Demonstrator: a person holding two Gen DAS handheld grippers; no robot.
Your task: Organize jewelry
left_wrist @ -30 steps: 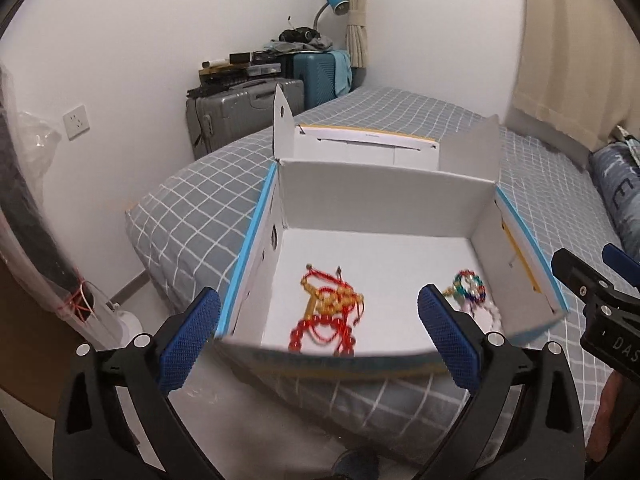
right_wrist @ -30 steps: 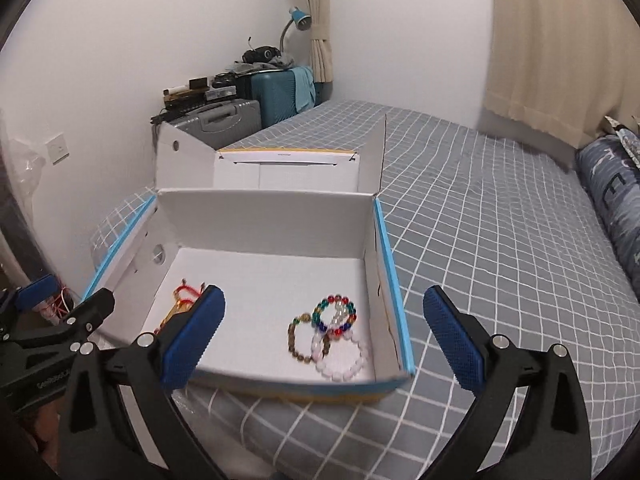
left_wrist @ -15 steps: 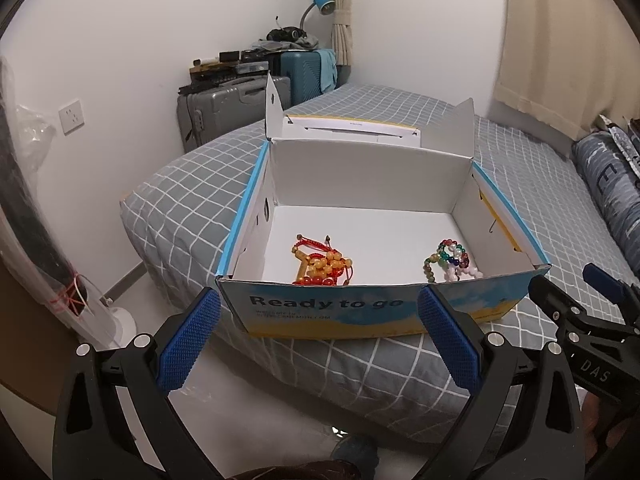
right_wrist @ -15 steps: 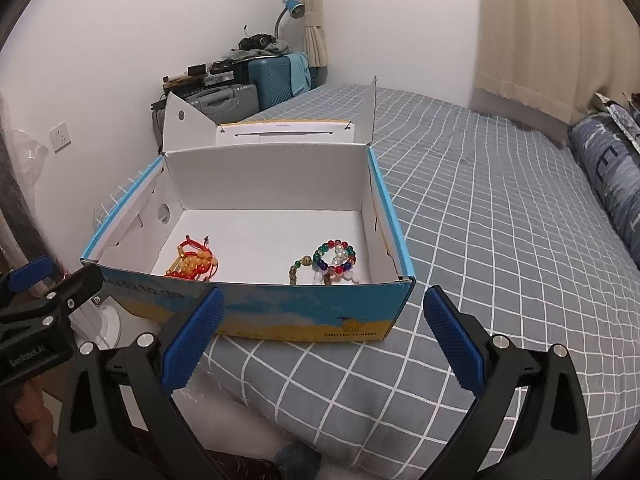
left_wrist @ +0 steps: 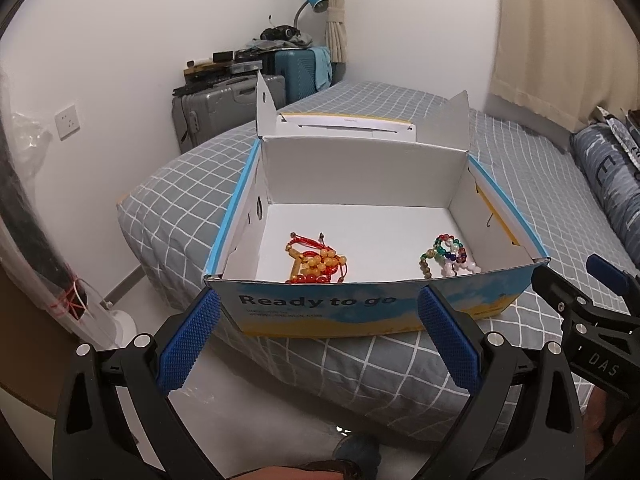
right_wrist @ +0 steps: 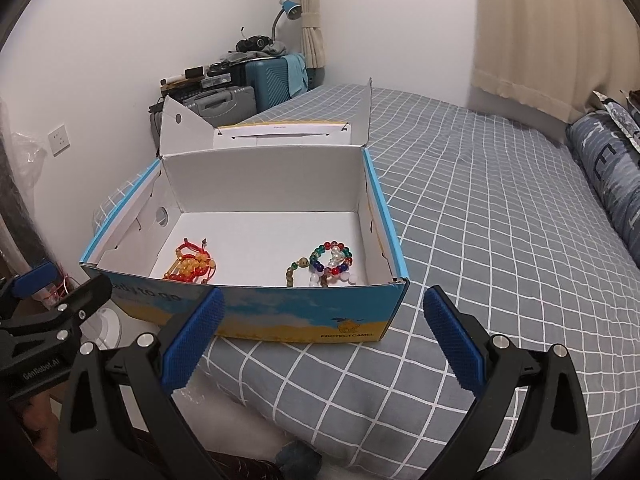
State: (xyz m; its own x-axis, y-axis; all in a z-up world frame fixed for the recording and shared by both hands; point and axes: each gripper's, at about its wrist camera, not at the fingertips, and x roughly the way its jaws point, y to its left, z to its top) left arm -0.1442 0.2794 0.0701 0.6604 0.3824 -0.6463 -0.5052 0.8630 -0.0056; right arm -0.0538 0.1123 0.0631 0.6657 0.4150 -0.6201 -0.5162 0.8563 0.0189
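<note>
Now we hover both grippers, left (left_wrist: 318, 336) and right (right_wrist: 324, 334), spread wide and empty, before the shoebox (right_wrist: 280, 316); next we reach for the red-orange bracelets (left_wrist: 316, 262) or multicoloured beads (right_wrist: 328, 262).

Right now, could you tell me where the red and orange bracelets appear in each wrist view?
Left wrist: red and orange bracelets lie in the box's near left part, just left of picture centre.
Right wrist: they lie left of centre, same corner.
Shared landmark: the blue desk lamp on the far wall.
</note>
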